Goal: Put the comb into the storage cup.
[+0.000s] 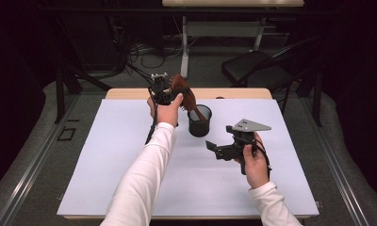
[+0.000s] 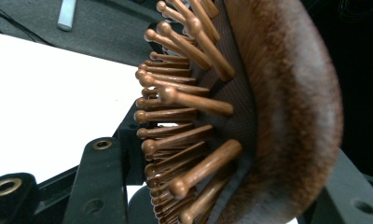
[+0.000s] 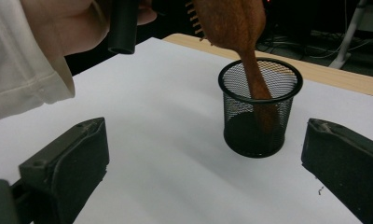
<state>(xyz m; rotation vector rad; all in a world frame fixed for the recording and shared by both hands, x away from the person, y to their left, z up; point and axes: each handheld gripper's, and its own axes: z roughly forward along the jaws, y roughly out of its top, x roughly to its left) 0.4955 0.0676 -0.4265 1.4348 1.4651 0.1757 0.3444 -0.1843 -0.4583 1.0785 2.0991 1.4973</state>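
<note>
Left gripper (image 1: pixel 170 92), far side of the mat (image 1: pixel 106 155): I see it clenched on the head of a brown wooden brush (image 1: pixel 184 96). Brush has a rounded paddle head, dark cushion, rows of ball-tipped wooden pins. It tilts, its handle running down into the black mesh cup (image 1: pixel 199 121) and touching the inside wall. The white-sleeved left arm stretches forward, hand wrapped round the gripper body. Cup stands upright mid-mat. Right gripper (image 1: pixel 214 147) sits near the cup's near-right side, held level, jaws spread and nothing between them, pointing left toward the cup.
</note>
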